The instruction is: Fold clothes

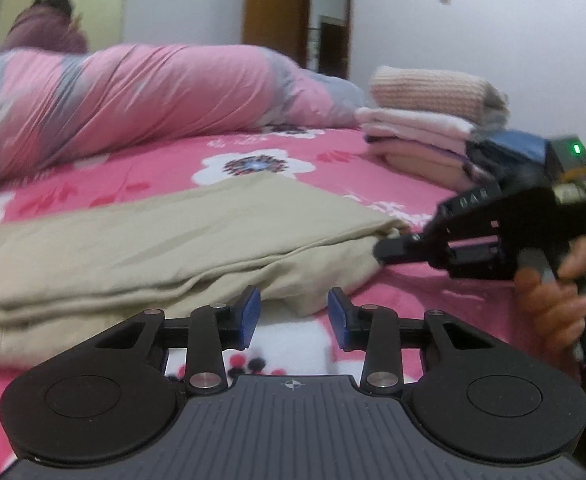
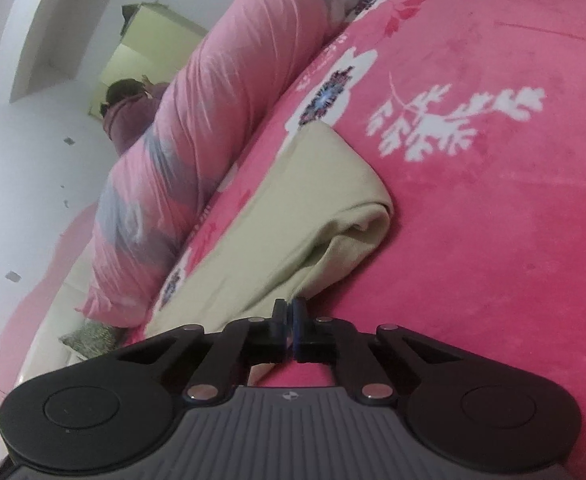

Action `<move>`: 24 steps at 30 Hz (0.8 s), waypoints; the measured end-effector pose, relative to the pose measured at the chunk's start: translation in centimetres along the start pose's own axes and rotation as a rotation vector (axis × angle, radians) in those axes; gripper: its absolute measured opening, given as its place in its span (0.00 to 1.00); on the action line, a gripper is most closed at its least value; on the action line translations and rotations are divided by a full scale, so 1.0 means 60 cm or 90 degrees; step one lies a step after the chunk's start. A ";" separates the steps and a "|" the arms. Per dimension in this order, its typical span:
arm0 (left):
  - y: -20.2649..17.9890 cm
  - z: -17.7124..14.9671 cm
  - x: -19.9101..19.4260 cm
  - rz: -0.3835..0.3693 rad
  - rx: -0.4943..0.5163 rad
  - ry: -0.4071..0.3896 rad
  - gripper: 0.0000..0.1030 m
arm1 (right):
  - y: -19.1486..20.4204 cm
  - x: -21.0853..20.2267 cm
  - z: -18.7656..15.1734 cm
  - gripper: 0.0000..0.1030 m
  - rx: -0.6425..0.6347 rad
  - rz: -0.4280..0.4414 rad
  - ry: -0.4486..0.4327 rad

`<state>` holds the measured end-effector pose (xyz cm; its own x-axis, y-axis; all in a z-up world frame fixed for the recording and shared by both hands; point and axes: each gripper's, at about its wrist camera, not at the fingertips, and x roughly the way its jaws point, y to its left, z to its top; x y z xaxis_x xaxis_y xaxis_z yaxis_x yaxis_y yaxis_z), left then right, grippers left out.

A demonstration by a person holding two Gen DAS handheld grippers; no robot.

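A beige garment [image 1: 165,240], folded into a long flat bundle, lies on the pink flowered bed sheet [image 1: 165,168]. My left gripper [image 1: 293,312] stands open at its near edge. A hanging fold of the cloth sits between the blue pads [image 1: 249,314], and neither pad presses on it. From the right, my right gripper [image 1: 389,248] has its fingers shut on the garment's right corner. In the right wrist view the right gripper [image 2: 291,308] is shut, with the edge of the beige garment [image 2: 293,208] running into its tips.
A rolled pink and grey quilt [image 1: 133,96] lies along the far side of the bed. A stack of folded clothes [image 1: 425,128] sits at the back right. A hand [image 1: 561,288] holds the right gripper's handle. A person [image 1: 49,24] is behind the quilt.
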<state>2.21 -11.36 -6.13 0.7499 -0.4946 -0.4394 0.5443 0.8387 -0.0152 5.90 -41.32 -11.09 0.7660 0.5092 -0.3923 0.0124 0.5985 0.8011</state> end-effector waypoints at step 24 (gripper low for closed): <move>0.017 0.055 0.080 -0.059 0.086 0.042 0.32 | -0.050 0.028 0.052 0.00 0.196 0.228 0.025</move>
<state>7.60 -13.64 -5.28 0.6702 -0.5480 -0.5004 0.6585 0.7501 0.0605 9.16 -44.18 -12.74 0.7322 0.6765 -0.0783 -0.0538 0.1720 0.9836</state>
